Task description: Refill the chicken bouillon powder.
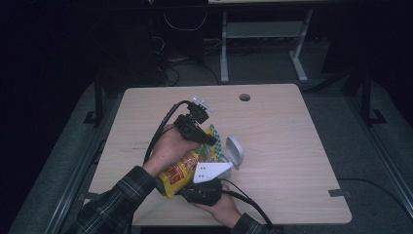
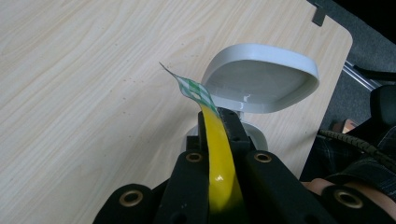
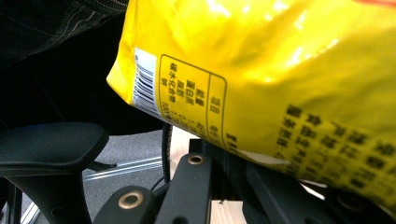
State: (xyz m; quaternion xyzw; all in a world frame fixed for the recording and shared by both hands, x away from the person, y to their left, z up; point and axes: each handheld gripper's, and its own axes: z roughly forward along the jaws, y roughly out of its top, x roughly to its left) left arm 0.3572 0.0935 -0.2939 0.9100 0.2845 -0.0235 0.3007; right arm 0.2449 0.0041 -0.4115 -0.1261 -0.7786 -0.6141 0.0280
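Observation:
A yellow snack bag [image 1: 179, 171] with a green-checked top edge is held up over the wooden table [image 1: 287, 131] between both grippers. My left gripper [image 1: 208, 138] is shut on the bag's top seam. In the left gripper view the yellow bag [image 2: 219, 158] runs up between the closed left gripper [image 2: 218, 115]. My right gripper [image 1: 189, 188] is shut on the bag's lower end near the table's front edge. In the right gripper view the printed yellow bag [image 3: 280, 70] lies across the right gripper [image 3: 224, 150]. A white container [image 1: 235, 152] with its lid raised stands just right of the bag.
The white container [image 2: 261, 79] is close behind the left jaws, its lid tipped up. A round cable hole [image 1: 244, 97] is at the table's far side. A black chair armrest [image 3: 46, 144] sits below the table's near edge. Another desk's legs [image 1: 224, 48] stand behind.

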